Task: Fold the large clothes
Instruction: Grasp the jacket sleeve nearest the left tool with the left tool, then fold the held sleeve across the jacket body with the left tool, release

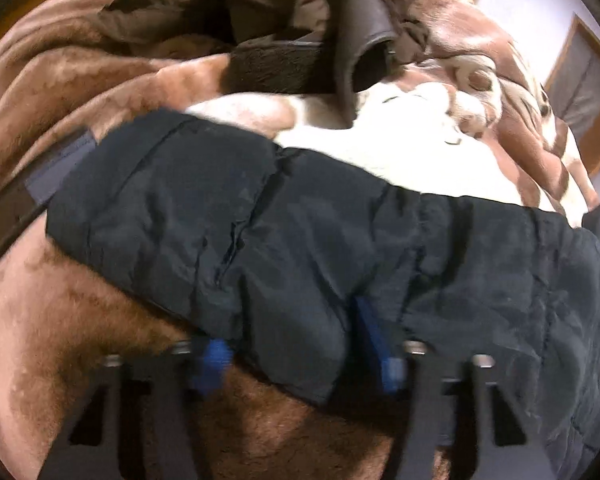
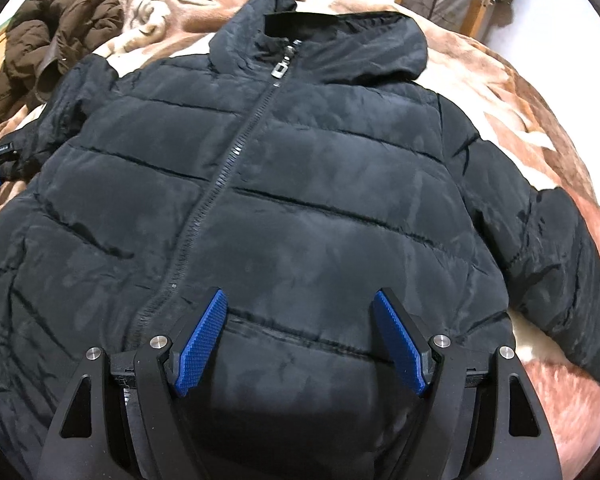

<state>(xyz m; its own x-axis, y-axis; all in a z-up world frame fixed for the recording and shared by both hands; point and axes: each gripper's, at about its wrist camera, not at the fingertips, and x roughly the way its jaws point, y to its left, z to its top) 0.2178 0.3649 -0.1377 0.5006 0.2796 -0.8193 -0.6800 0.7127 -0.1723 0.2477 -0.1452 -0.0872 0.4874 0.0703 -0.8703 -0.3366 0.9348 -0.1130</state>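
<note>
Broadly, a plush brown and cream fleece blanket (image 2: 500, 92) covers the bed and serves as a soft, wide surface on which a bulky garment can be spread out. On it lies the black quilted puffer jacket (image 2: 260, 200), front up, zipped closed to the collar and with its sleeves out to the sides, a layout that suits folding since the panels lie flat and the seams are easy to find. A crumpled dark brown padded coat (image 2: 56, 36) sits heaped near the far corner of the bed, well apart from the black one, apparently put aside so it does not get in the way. The black jacket's sleeve (image 1: 300, 232) stretches across the left wrist view, and the left gripper (image 1: 296, 352) straddles its near edge: the blue pads are partly buried in the padding on either side of a fold, so it appears to have hold of the sleeve, probably to bring it over the body. The right gripper (image 2: 300, 340) hovers above the jacket's lower front, jaws wide apart and holding nothing, likely ready to steady or pinch the hem.
</note>
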